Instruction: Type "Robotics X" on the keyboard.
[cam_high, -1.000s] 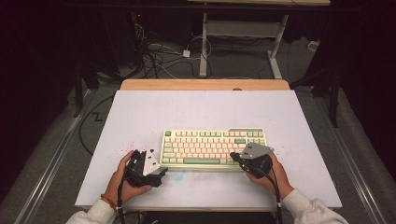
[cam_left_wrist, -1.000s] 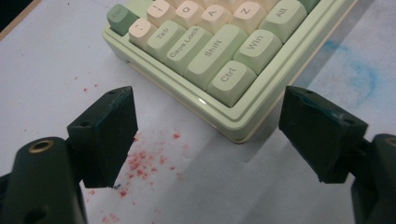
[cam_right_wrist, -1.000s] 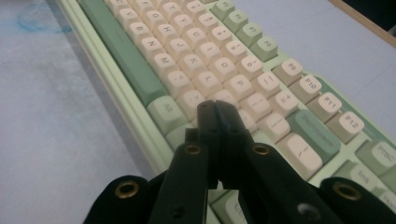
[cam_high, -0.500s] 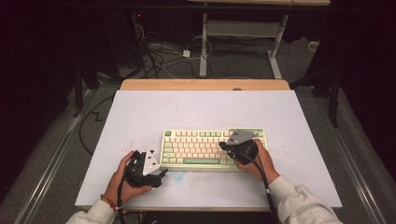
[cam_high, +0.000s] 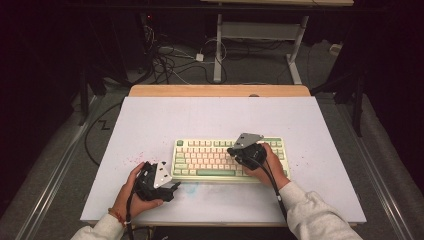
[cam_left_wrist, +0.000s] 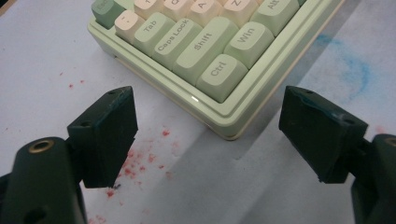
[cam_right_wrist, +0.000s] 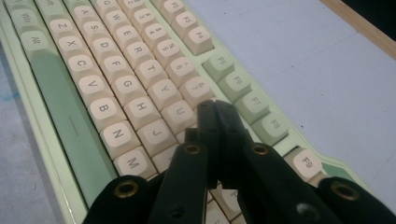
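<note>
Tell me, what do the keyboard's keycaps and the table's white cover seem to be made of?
Keycaps: probably matte plastic, since they look moulded, with rounded edges and printed legends. White cover: possibly paper or thin board, as it is flat and dull and holds red and blue stains; the pictures leave this open.

dark room, grey floor (cam_high: 60, 165), tangled cables (cam_high: 170, 62), white desk frame (cam_high: 260, 35) behind, wooden edge (cam_high: 220, 90)

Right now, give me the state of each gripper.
Left gripper: open, nothing between the jaws, beside the keyboard's corner.
Right gripper: shut, holding nothing, tips above the keyboard's keys.
</note>
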